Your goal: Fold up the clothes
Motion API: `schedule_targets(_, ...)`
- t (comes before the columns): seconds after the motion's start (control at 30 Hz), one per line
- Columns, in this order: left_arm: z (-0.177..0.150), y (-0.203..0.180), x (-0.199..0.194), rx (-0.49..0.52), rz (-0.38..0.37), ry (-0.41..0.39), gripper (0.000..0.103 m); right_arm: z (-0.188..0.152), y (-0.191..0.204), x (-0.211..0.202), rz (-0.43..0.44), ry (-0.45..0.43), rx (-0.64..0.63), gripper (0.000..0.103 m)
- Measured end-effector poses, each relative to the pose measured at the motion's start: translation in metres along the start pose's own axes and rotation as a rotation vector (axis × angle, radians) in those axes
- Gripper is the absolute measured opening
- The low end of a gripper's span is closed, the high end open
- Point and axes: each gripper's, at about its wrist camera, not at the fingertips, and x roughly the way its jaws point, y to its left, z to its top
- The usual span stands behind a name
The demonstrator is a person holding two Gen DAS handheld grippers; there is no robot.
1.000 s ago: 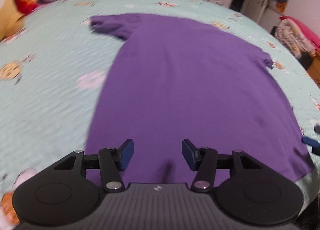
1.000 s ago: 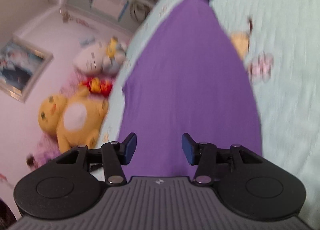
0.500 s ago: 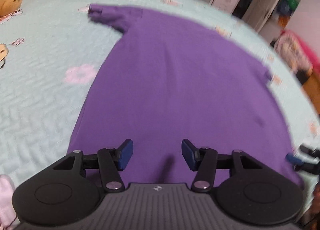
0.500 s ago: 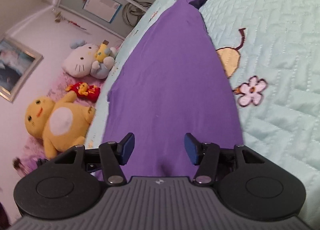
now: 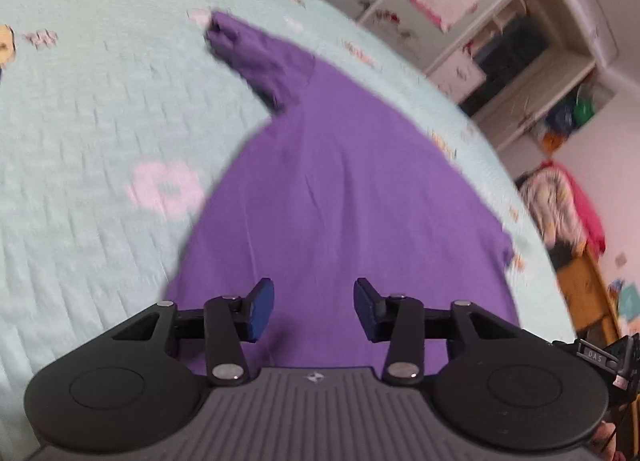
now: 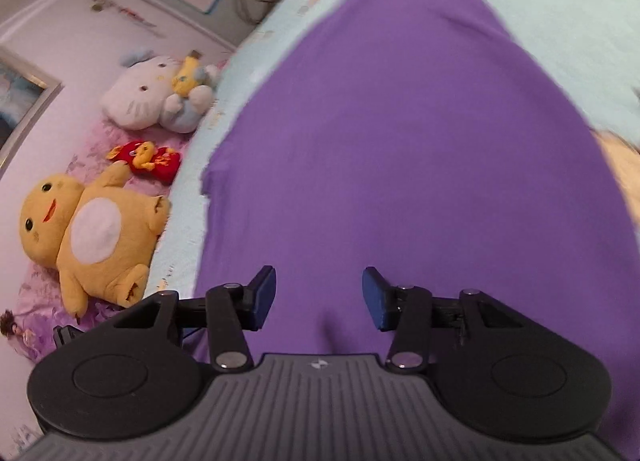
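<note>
A purple shirt (image 5: 344, 197) lay spread flat on a pale green quilted bedspread (image 5: 88, 109), and both views were blurred. In the left wrist view, a pink flower print (image 5: 166, 187) sat on the quilt just left of the shirt's edge, and one short sleeve (image 5: 252, 57) reached toward the far left. The left gripper (image 5: 314, 309) hung over the near hem with its blue pads wide apart and nothing between them. Far to the right stood white shelves (image 5: 516, 45), with clothes heaped at the bedside (image 5: 560, 205).

In the right wrist view, a yellow plush toy (image 6: 88, 229) lay at the far left beside a small red one (image 6: 144, 157), with a white cat plush (image 6: 148, 97) farther back. The shirt filled the middle of the view. The right gripper (image 6: 318, 297) hovered above it, jaws spread wide and empty; whether the pads touched the cloth could not be told.
</note>
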Motion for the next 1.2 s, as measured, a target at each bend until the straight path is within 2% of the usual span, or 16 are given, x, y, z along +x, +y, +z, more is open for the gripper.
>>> schedule_targets(0.1, 0.025, 0.007, -0.012, -0.061, -0.016, -0.085, 0.044, 0.017, 0.026, 0.029, 0.022, -0.008, -0.018, 0.049)
schedule_targets(0.2, 0.053, 0.022, -0.017, -0.138, 0.013, -0.169, 0.044, 0.040, 0.052, 0.072, 0.057, -0.050, 0.025, 0.049)
schedule_targets(0.33, 0.088, 0.038, -0.008, -0.154, 0.049, -0.216, 0.044, 0.068, 0.076, 0.148, 0.129, -0.137, 0.111, 0.049)
schedule_targets(0.47, 0.120, 0.051, 0.009, -0.124, 0.088, -0.243, 0.044, 0.090, 0.074, 0.221, 0.207, -0.217, 0.267, 0.049)
schedule_targets(0.53, 0.135, 0.056, 0.023, -0.103, 0.107, -0.243, 0.042, 0.102, 0.072, 0.254, 0.215, -0.250, 0.309, 0.049)
schedule_targets(0.67, 0.156, 0.066, 0.051, -0.041, 0.124, -0.254, 0.041, 0.115, 0.055, 0.309, 0.177, -0.299, 0.238, 0.049)
schedule_targets(0.7, 0.161, 0.069, 0.059, -0.032, 0.122, -0.250, 0.041, 0.112, 0.044, 0.320, 0.151, -0.297, 0.210, 0.047)
schedule_targets(0.73, 0.165, 0.072, 0.067, -0.024, 0.118, -0.246, 0.041, 0.104, 0.034, 0.328, 0.123, -0.313, 0.153, 0.009)
schedule_targets(0.77, 0.171, 0.077, 0.073, -0.017, 0.105, -0.246, 0.041, 0.099, 0.028, 0.329, 0.110, -0.331, 0.133, 0.002)
schedule_targets(0.8, 0.175, 0.080, 0.079, -0.002, 0.091, -0.248, 0.041, 0.100, 0.027, 0.327, 0.132, -0.337, 0.122, 0.012)
schedule_targets(0.83, 0.180, 0.081, 0.084, 0.020, 0.080, -0.249, 0.041, 0.103, 0.029, 0.327, 0.170, -0.339, 0.097, 0.032)
schedule_targets(0.9, 0.186, 0.081, 0.092, 0.063, 0.058, -0.244, 0.041, 0.107, 0.030, 0.329, 0.174, -0.333, 0.085, 0.026)
schedule_targets(1.07, 0.201, 0.078, 0.113, 0.131, 0.000, -0.188, 0.041, 0.111, 0.030, 0.332, 0.171, -0.318, 0.085, 0.028)
schedule_targets(1.2, 0.206, 0.075, 0.123, 0.171, -0.016, -0.138, 0.041, 0.113, 0.029, 0.332, 0.179, -0.316, 0.091, 0.028)
